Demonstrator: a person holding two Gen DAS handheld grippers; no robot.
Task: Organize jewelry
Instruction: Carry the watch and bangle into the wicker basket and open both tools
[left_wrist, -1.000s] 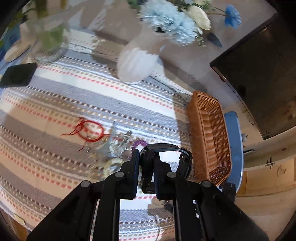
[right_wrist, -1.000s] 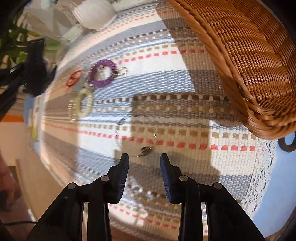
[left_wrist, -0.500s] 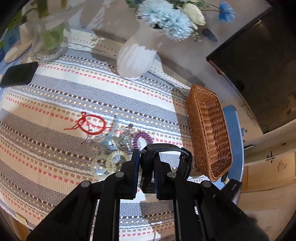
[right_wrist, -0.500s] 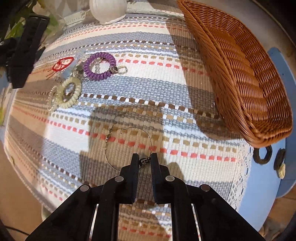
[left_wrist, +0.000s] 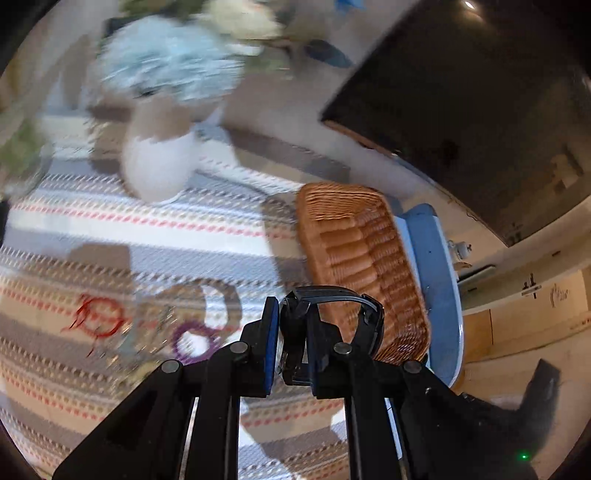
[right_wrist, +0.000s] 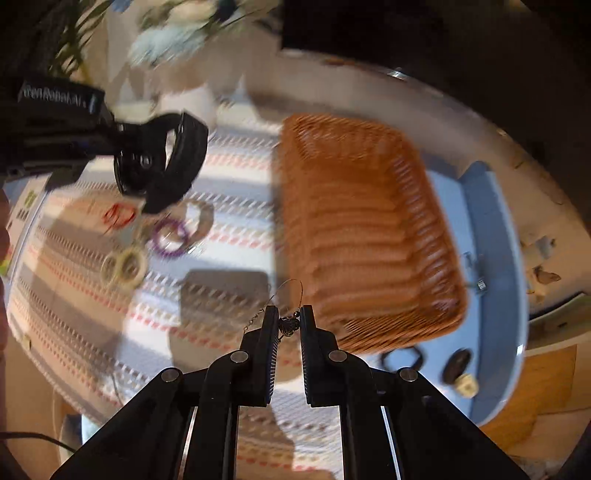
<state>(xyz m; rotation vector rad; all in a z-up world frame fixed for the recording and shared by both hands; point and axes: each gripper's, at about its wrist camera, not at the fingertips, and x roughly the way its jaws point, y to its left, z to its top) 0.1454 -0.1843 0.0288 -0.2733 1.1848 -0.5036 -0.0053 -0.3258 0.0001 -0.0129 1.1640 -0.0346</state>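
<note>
Both loads have been lifted off the table toward the wicker basket: the thin wire bracelet, pinched only by its charm in the nearly closed right gripper, could be shaken loose, while the black watch is clamped in the left gripper.

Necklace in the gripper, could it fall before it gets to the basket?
It might. The right gripper pinches only the small charm, so the thin necklace dangles and could slip out or snag on the wicker basket rim. The left gripper holds the black watch by one side; it could twist loose.
</note>
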